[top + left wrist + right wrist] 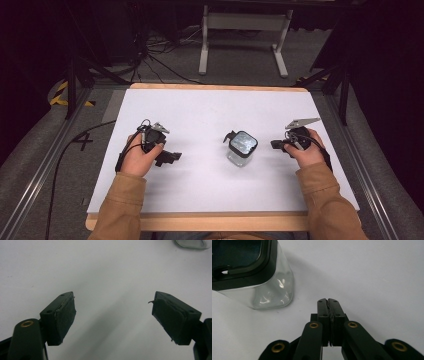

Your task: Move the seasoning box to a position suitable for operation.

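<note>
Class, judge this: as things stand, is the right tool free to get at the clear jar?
Probably yes. The right tool sits just beside the clear jar with bare white table between them. Its jaws are shut, so they would need opening first.

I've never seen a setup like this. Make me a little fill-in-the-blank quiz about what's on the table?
1. The left gripper has its jaws ____.
2. The right gripper has its jaws ____.
3. The clear jar on the white table wears a ____ lid.
4. The jar stands nearer the ____ gripper.

Missing words: open; shut; black; right
</note>
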The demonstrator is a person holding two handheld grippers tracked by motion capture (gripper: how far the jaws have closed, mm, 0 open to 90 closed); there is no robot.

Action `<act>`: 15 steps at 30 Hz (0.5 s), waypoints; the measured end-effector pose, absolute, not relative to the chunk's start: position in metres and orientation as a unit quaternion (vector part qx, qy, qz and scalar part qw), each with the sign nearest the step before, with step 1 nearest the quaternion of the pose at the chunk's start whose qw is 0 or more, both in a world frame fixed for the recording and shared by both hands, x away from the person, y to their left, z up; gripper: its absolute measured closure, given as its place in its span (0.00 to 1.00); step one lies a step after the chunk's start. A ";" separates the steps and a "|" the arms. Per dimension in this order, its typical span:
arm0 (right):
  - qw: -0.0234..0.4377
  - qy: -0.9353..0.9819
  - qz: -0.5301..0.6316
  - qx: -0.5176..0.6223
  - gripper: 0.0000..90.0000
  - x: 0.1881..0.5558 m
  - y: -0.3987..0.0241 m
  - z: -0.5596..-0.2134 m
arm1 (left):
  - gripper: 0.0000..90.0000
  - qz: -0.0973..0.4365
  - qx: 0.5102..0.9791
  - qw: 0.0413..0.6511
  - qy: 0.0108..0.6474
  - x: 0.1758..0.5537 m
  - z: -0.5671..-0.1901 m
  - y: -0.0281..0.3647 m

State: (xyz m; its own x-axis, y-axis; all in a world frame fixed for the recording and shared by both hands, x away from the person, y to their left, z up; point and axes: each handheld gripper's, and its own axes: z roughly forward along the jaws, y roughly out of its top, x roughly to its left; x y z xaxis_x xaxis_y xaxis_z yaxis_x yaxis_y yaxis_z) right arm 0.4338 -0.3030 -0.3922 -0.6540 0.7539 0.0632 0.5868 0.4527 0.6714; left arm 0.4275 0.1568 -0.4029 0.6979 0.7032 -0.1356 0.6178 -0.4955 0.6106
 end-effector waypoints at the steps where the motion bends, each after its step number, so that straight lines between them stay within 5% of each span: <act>1: 0.123 0.843 0.344 0.394 1.00 0.434 -0.302 -0.392 | 0.21 0.065 0.863 0.325 0.381 0.427 -0.402 0.157; 15: 0.115 0.842 0.371 0.376 1.00 0.437 -0.297 -0.390 | 0.21 0.069 0.860 0.337 0.377 0.419 -0.397 0.160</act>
